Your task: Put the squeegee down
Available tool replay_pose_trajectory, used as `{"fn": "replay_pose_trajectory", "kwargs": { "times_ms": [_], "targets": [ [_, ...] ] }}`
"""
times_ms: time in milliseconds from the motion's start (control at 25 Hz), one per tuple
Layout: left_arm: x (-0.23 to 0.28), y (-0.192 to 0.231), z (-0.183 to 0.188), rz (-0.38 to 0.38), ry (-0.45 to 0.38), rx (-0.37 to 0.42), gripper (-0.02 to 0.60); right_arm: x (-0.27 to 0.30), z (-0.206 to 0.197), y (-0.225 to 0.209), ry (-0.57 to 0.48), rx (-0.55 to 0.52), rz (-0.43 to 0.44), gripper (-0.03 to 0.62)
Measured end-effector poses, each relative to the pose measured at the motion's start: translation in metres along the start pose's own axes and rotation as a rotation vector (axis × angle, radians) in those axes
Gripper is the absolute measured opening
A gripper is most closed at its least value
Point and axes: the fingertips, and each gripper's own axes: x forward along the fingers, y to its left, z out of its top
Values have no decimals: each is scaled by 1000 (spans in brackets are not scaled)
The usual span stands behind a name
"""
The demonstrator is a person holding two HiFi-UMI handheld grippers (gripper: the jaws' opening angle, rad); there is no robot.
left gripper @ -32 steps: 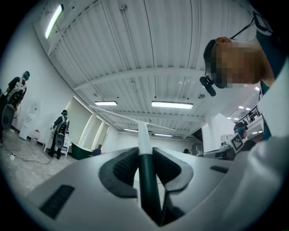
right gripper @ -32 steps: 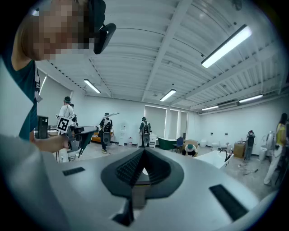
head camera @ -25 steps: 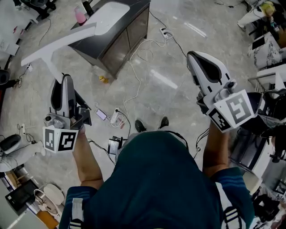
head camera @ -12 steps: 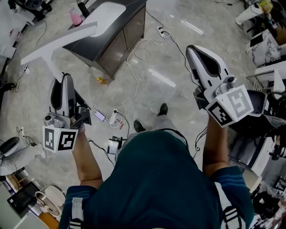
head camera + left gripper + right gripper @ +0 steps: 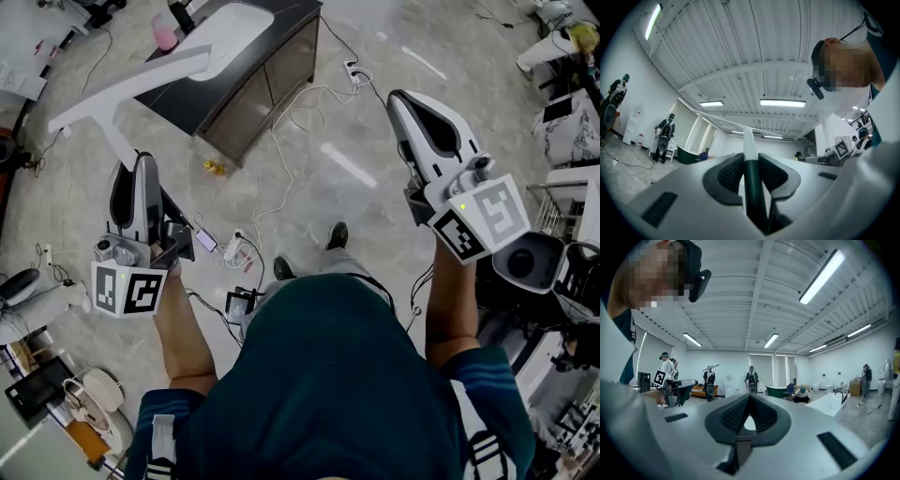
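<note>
At the left, the left gripper (image 5: 133, 173) has its jaws closed partway, pinching the squeegee (image 5: 131, 89) by its dark green handle (image 5: 752, 187) between the pads. It carries the tool held out roughly level above the floor (image 5: 356, 169) (so the squeegee is in the air, resting on nothing), probably because no spot to lay it down has been reached. The dark cabinet (image 5: 253, 84) with a white top, just ahead, looks the likeliest place. At the right, the right gripper (image 5: 405, 101) points forward with its jaws brought together on nothing; I judge it is kept idle and out of the way. The squeegee is T-shaped: a dark green grip gives way to a slim white shaft, which ends in a long white crossbar. The crossbar is tilted, and in the head view its right end shows in front of the cabinet's white top.
</note>
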Motion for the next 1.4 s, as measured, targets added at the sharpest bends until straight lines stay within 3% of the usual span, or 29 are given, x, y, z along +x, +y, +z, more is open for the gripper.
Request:
{"fn": "replay_pose_trajectory", "kwargs": {
  "times_ms": [440, 800, 1080, 1400],
  "targets": [
    [69, -38, -23, 79, -12, 18, 97, 15, 0, -86, 0, 0, 88, 3],
    [109, -59, -35, 114, -1, 38, 97, 17, -9, -129, -12, 27, 149, 3],
    [145, -59, -48, 81, 20, 31, 97, 24, -18, -154, 5, 40, 115, 3],
    [194, -47, -62, -9, 26, 6, 98, 36, -20, -176, 0, 36, 46, 3]
  ]
}}
